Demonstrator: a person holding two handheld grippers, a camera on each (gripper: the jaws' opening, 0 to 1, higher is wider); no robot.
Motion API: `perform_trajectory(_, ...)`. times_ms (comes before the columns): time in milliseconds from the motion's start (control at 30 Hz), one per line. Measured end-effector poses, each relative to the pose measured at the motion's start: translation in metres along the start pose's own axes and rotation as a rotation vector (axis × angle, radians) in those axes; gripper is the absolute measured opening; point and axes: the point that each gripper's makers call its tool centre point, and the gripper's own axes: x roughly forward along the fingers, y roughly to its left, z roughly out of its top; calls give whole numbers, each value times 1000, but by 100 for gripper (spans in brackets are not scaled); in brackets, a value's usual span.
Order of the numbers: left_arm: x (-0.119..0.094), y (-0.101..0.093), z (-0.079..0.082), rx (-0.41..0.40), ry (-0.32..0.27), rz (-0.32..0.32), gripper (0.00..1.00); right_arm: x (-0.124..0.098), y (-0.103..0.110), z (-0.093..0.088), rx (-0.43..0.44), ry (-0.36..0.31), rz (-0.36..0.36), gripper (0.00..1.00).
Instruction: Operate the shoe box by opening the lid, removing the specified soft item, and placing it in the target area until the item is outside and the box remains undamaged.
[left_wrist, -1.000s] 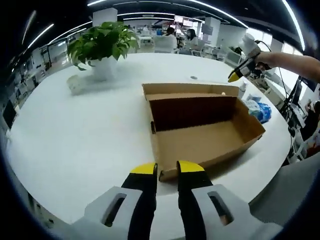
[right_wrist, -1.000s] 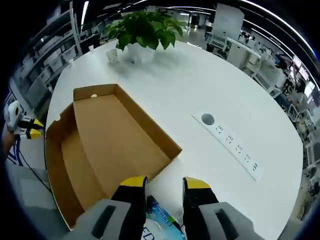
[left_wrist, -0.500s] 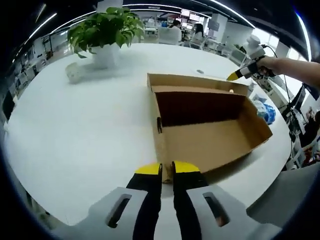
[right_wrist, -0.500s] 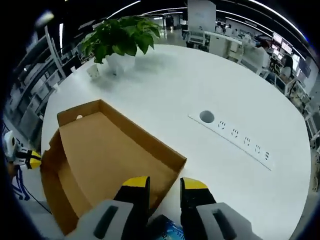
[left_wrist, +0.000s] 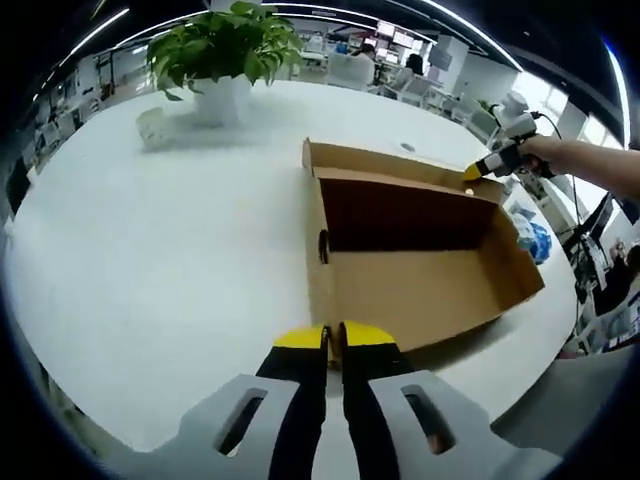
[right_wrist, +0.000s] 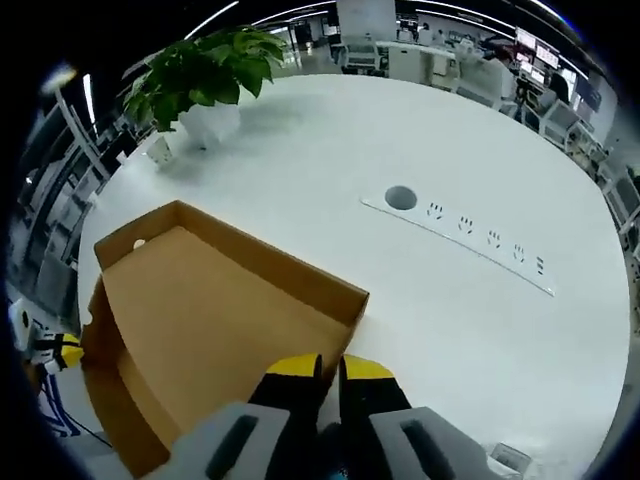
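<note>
Shoebox (left_wrist: 420, 250) of brown cardboard lies open; both tongs (left_wrist: 333, 338) (right_wrist: 330, 366) pinch its walls.

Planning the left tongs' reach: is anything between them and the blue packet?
Yes: the open cardboard box lies between the left tongs and the blue packet, which sits on the table beyond its side wall.
</note>
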Motion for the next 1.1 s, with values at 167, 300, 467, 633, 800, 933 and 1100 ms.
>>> perform_trajectory(167, 1, 0, 0, 4, -8, 5, 1, -8, 2, 3, -13, -36, -11, 0)
perform_trajectory(300, 1, 1, 0, -16, -11, -3, 1, -15, 2, 3, 27, -71, 8, 0)
perform_trajectory(467, 1, 0, 0, -28, -13, -4, 1, -23, 4, 6, 29, -123, 14, 0)
perform_trajectory(633, 1, 0, 0, -23, -9, -1, 1, -33, 8, 16, 6, -215, 27, 0)
perform_trajectory(800, 1, 0, -1, -49, -14, -1, 1, -45, 8, 30, -71, -320, 41, 0)
perform_trajectory(933, 1, 0, -1, -50, -18, 3, 1, -60, 12, 38, -105, -408, 59, 0)
perform_trajectory(1100, 1, -1, 0, -59, -19, 7, 1, -79, 18, 40, -134, -494, 72, 0)
